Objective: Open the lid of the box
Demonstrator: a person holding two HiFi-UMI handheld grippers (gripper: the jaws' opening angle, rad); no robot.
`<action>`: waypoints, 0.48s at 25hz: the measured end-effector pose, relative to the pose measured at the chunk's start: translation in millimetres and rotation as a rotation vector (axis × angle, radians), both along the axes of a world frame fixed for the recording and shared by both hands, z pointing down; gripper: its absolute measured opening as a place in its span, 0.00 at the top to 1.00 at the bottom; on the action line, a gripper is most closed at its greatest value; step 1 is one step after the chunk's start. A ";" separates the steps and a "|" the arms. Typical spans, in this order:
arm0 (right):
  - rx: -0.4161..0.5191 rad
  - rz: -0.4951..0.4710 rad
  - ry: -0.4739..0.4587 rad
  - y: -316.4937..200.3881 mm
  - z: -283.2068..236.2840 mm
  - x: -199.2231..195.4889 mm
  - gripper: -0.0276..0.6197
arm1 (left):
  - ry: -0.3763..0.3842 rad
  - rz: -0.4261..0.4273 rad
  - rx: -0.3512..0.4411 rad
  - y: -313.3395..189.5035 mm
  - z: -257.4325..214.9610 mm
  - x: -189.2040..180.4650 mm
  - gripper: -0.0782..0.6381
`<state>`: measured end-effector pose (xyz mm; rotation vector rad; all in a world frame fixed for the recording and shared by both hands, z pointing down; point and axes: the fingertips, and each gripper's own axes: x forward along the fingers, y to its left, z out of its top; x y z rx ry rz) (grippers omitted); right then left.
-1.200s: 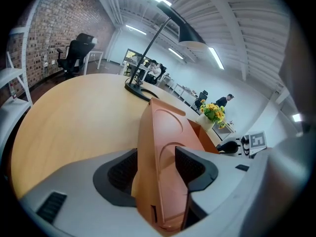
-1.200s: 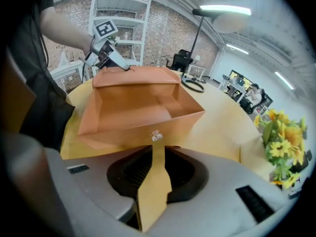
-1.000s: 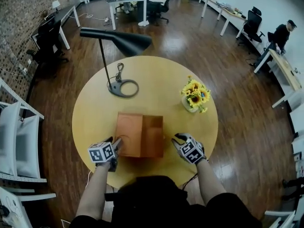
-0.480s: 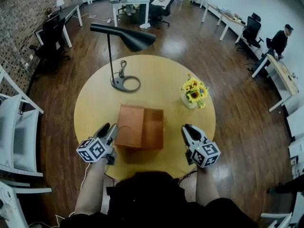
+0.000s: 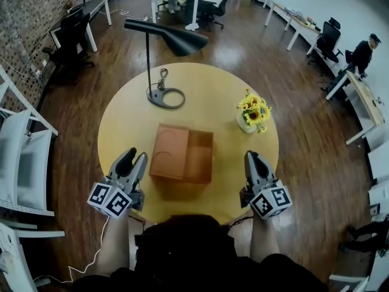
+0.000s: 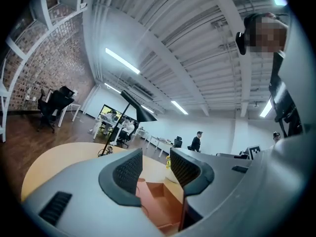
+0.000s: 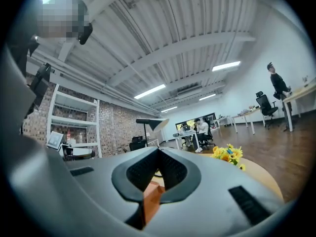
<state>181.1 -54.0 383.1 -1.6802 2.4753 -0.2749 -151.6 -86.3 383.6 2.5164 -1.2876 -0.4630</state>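
A brown cardboard box (image 5: pixel 182 154) stands mid-table in the head view. Its left half is a flat panel with a circle mark (image 5: pixel 171 149), and its right half is an open hollow (image 5: pixel 200 157). My left gripper (image 5: pixel 135 158) hovers off the box's left side near the table's front edge. Its jaws are closing with a gap still between them and nothing in it. In the left gripper view the box (image 6: pixel 158 206) shows beyond the left gripper (image 6: pixel 155 164). My right gripper (image 5: pixel 252 157) is off the box's right side, shut and empty. In the right gripper view a corner of the box (image 7: pixel 153 199) shows below the right gripper (image 7: pixel 159 154).
The round yellow table (image 5: pixel 121 126) also carries a black desk lamp (image 5: pixel 167 35) with a ring base (image 5: pixel 167 97) at the back and a vase of sunflowers (image 5: pixel 252 113) at the right. White chairs (image 5: pixel 24 163) stand to the left. People sit at desks far behind.
Both grippers have drawn back from the box's sides toward the near table edge. The left jaws have narrowed and the right jaws have shut. The box has stayed in place.
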 end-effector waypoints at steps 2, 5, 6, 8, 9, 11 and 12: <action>-0.006 -0.012 -0.011 3.2 2.0 -2.9 0.95 | 0.014 -0.003 -0.002 6.9 2.8 -3.7 0.65; -0.029 -0.026 -0.010 6.5 8.7 -4.2 0.95 | 0.045 -0.024 -0.020 12.8 9.0 -12.2 0.66; -0.035 -0.033 -0.004 6.8 10.2 -5.2 0.95 | 0.047 -0.032 -0.023 14.1 10.3 -14.6 0.66; -0.042 -0.047 0.005 6.0 11.6 -8.1 0.95 | 0.048 -0.047 -0.020 17.0 10.6 -19.3 0.68; -0.043 -0.053 0.005 5.3 11.5 -9.4 0.95 | 0.048 -0.053 -0.016 18.7 10.3 -21.3 0.68; -0.042 -0.062 0.005 4.4 11.4 -11.7 0.95 | 0.044 -0.061 -0.007 21.8 10.6 -24.2 0.68; -0.042 -0.065 0.008 3.7 12.0 -12.8 0.95 | 0.042 -0.064 -0.004 22.8 11.6 -25.1 0.68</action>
